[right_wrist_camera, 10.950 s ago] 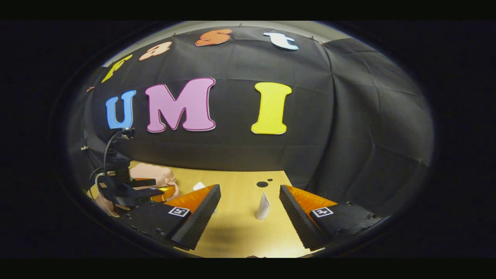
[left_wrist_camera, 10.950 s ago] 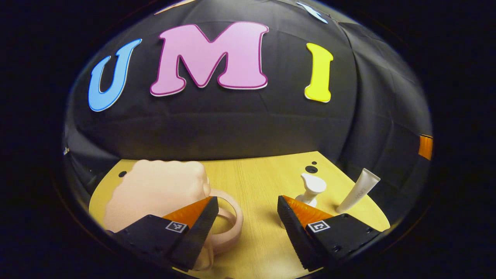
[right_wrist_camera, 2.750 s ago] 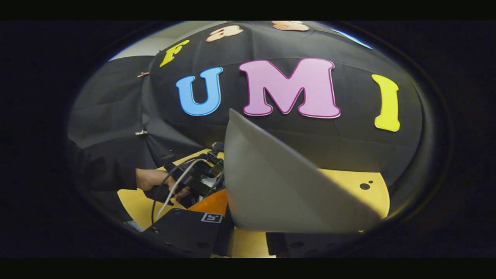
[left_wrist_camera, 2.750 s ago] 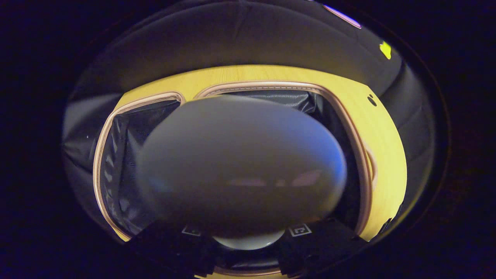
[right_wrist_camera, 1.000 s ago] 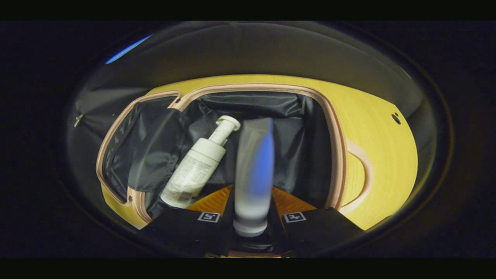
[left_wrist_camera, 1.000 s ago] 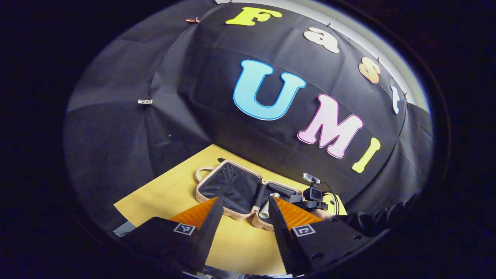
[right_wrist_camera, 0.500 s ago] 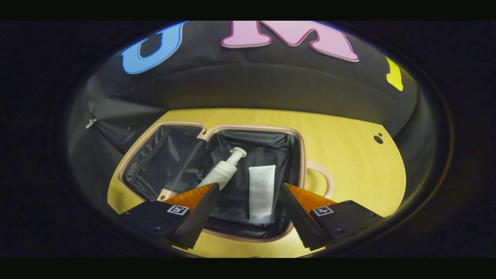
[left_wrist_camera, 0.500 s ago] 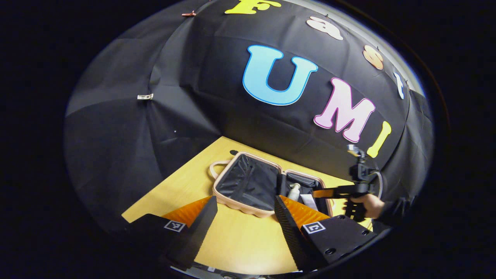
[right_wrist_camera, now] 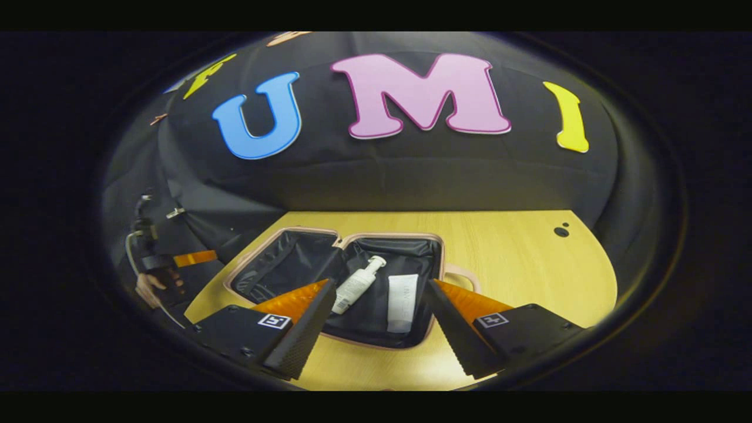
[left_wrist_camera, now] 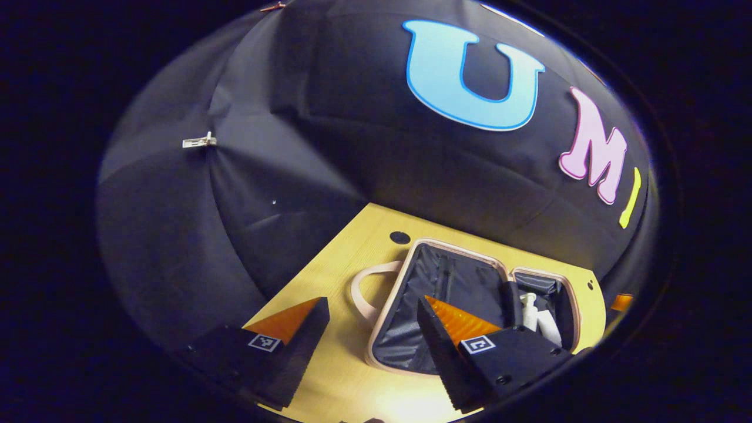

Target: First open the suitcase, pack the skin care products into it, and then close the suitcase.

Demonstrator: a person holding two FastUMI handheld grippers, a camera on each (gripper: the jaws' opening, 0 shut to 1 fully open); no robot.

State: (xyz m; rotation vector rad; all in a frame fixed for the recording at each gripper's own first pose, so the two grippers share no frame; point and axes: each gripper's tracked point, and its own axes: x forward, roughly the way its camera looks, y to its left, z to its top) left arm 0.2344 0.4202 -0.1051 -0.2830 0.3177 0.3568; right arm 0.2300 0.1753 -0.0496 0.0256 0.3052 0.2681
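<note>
right tool (right_wrist_camera: pixel 376 320) agape, empty | suitcase (right_wrist_camera: pixel 294 258) open ahead | pump bottle (right_wrist_camera: pixel 357 284), tube (right_wrist_camera: pixel 402 302) inside

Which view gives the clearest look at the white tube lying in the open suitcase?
The right gripper view: the tube lies flat, in full length, beside the pump bottle in the suitcase. The left gripper view shows something white at the far compartment's edge, largely hidden; which product it is, I cannot tell.
</note>
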